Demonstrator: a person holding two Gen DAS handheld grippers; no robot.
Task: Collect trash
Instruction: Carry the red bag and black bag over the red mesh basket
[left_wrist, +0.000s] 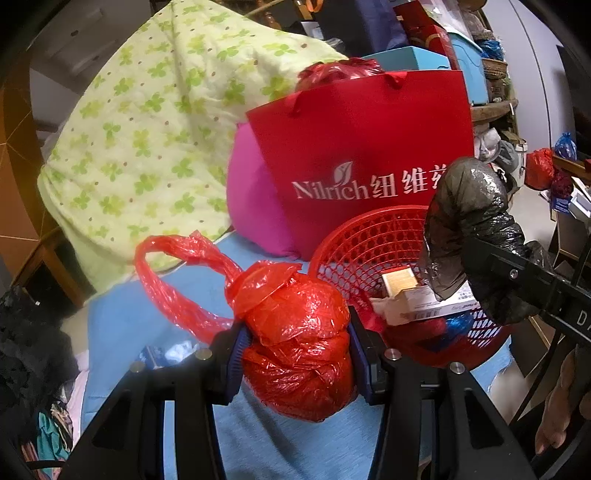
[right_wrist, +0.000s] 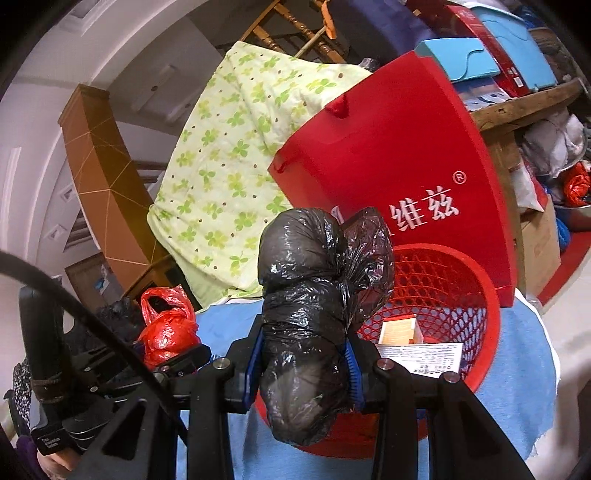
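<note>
My left gripper (left_wrist: 295, 354) is shut on a knotted red plastic trash bag (left_wrist: 295, 339), its looped handle trailing to the left. The same red bag (right_wrist: 166, 332) shows at lower left in the right wrist view. My right gripper (right_wrist: 304, 369) is shut on a tied black plastic trash bag (right_wrist: 306, 295), which hangs over the near rim of a red mesh basket (right_wrist: 487, 332). In the left wrist view the black bag (left_wrist: 469, 229) sits at the right above the basket (left_wrist: 362, 236). Small cardboard boxes (left_wrist: 413, 299) lie inside the basket.
A red paper gift bag (left_wrist: 369, 147) stands just behind the basket on a blue cloth (left_wrist: 147, 325). A green clover-print quilt (left_wrist: 147, 129) and a pink cushion (left_wrist: 251, 199) lie behind and to the left. Cluttered shelves (right_wrist: 517, 103) stand at the right, dark clothing (left_wrist: 29, 350) at the left.
</note>
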